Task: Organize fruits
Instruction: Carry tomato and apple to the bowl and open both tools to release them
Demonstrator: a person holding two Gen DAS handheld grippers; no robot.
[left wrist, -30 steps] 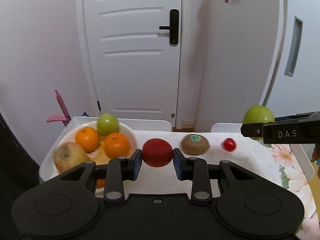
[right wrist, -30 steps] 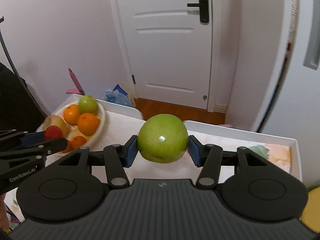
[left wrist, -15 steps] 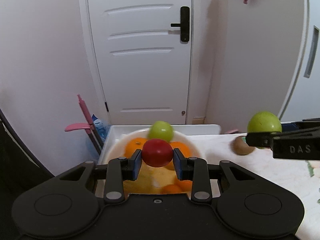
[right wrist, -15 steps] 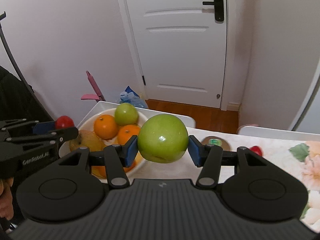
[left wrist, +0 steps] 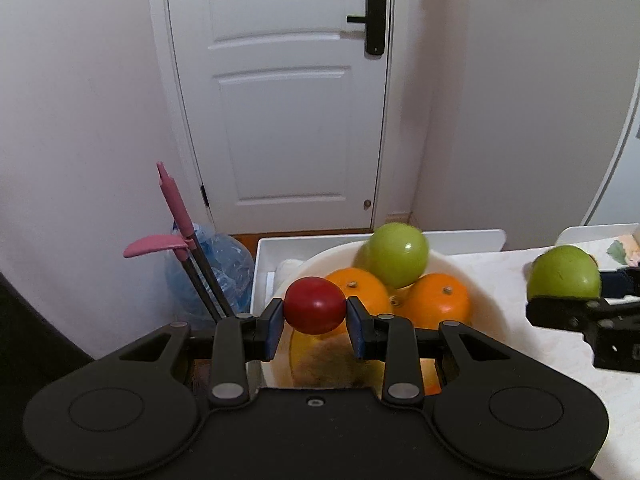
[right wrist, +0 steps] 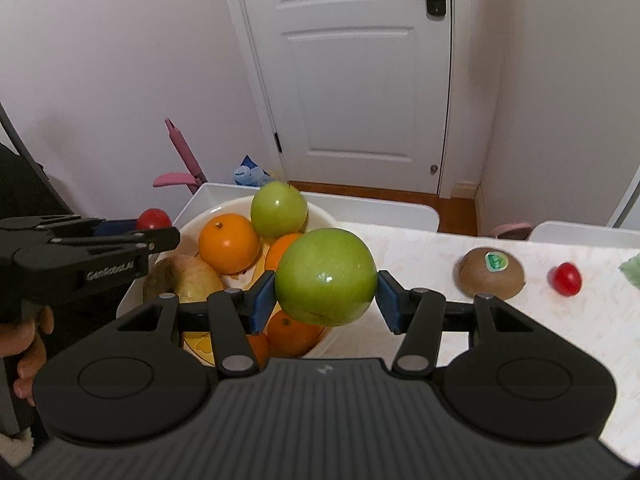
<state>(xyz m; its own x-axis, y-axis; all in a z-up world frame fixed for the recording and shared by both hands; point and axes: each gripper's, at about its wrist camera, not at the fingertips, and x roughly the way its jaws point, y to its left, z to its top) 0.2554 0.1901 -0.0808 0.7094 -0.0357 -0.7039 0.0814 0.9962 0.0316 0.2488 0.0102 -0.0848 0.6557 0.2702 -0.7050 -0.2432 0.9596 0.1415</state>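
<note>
Fruits are held in both claws: the left gripper point(left wrist: 315, 316) clamps a red tomato point(left wrist: 315, 311) above the bowl point(right wrist: 320, 216), and the right gripper point(right wrist: 326, 300) clamps a green apple point(right wrist: 326, 277) over the bowl's near rim. Inside lie one green apple and several oranges; farther right, on the table point(right wrist: 420, 248), rest one kiwi point(right wrist: 491, 273) and one small tomato point(right wrist: 566, 278).

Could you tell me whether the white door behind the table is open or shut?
Shut: the door sits flush in its frame, showing no gap.

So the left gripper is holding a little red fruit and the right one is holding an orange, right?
Not quite. The right gripper holds a green apple, not an orange; the right wrist view shows it between the blue pads. The left gripper does hold the little red fruit.
</note>
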